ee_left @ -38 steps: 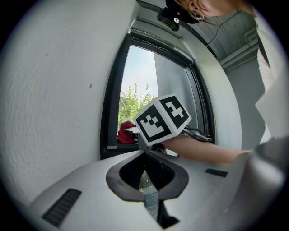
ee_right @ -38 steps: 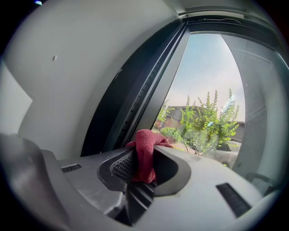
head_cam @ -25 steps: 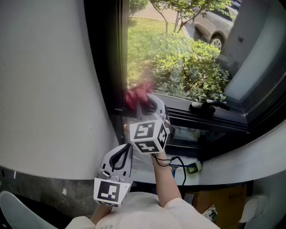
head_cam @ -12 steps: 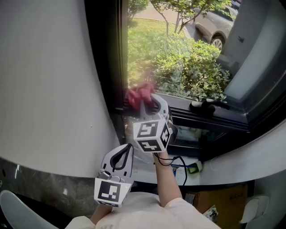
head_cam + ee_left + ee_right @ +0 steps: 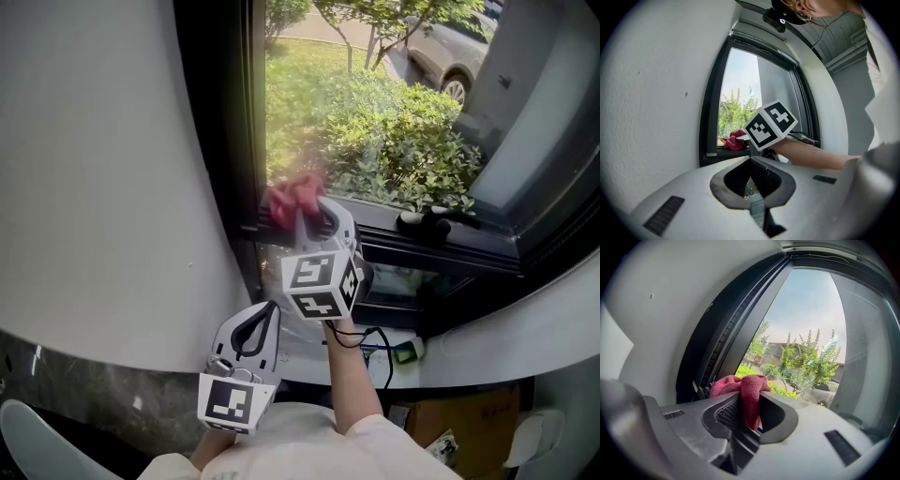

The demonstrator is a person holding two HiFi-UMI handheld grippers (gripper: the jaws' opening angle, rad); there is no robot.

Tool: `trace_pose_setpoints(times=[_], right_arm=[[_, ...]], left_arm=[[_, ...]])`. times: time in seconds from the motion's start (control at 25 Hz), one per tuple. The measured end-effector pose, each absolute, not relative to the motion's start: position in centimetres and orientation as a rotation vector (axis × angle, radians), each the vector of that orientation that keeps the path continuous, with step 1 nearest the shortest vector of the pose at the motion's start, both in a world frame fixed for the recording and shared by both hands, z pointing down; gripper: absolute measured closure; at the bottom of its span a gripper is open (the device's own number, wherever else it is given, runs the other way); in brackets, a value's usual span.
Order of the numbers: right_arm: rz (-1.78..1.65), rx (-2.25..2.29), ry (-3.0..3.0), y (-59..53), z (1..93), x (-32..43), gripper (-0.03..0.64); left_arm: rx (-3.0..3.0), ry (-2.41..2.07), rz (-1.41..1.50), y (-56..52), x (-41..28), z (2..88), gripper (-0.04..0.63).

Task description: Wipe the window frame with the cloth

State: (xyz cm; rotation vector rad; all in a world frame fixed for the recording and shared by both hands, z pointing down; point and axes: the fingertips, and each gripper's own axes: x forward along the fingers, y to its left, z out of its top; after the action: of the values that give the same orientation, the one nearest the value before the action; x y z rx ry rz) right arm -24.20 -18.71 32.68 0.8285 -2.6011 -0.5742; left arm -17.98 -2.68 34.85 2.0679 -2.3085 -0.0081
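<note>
At the lower left corner of the window frame (image 5: 225, 141), the right gripper (image 5: 314, 216), jaws pinching the cloth (image 5: 292, 200), has edged slightly rightward; wiping is under way; the left gripper (image 5: 265, 316) hangs low, jaws pressed together, empty.

The right gripper (image 5: 310, 215) holds a crumpled red cloth (image 5: 291, 199) at the lower left corner of the dark window frame (image 5: 246, 141). The left gripper (image 5: 253, 328) hangs low beside the white wall (image 5: 103, 187).
</note>
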Motion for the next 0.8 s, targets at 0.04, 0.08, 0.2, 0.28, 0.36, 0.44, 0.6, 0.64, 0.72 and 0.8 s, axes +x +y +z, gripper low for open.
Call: trace_pose_setpoints(times=[0.04,0.08,0.2,0.28,0.36,0.44,0.6,0.64,0.72,0.8], right_arm=[[-0.577,0.829,-2.596,-18.8,32.7,-24.2,0.526],[-0.584,0.832,-2.588,-18.9,32.7,-24.1,0.526],[-0.595,0.847,-2.568,-19.4,32.6,-23.5,0.526],[-0.584,0.851,-2.567,-19.7,32.5,-23.1,0.526],[-0.586,0.856,-2.561,-19.9,32.5,-22.9,0.526],[-0.589,0.862,-2.556,-20.0,32.5,-22.7,0.526],[-0.587,0.872,-2.549,-20.2,32.5,-22.3,0.526],[-0.587,0.874,-2.549,-20.2,32.5,-22.2,0.526],[-0.585,0.878,-2.55,-20.3,32.5,-22.0,0.526],[-0.583,0.884,-2.549,-20.4,32.5,-21.8,0.526]], left_arm=[[2.069,-2.309,-0.007,-2.7,-18.0,34.9,0.588],[2.069,-2.309,-0.007,-2.7,-18.0,34.9,0.588],[2.066,-2.305,-0.009,-2.7,-18.0,34.9,0.588],[2.069,-2.301,-0.01,-2.8,-17.9,34.9,0.588],[2.077,-2.296,-0.013,-2.9,-17.8,34.9,0.588],[2.086,-2.291,-0.015,-3.0,-17.6,34.9,0.588],[2.088,-2.286,-0.014,-3.1,-17.5,34.9,0.588],[2.089,-2.285,-0.013,-3.1,-17.5,34.9,0.588],[2.092,-2.282,-0.016,-3.1,-17.4,34.8,0.588],[2.098,-2.279,-0.019,-3.2,-17.3,34.8,0.588]])
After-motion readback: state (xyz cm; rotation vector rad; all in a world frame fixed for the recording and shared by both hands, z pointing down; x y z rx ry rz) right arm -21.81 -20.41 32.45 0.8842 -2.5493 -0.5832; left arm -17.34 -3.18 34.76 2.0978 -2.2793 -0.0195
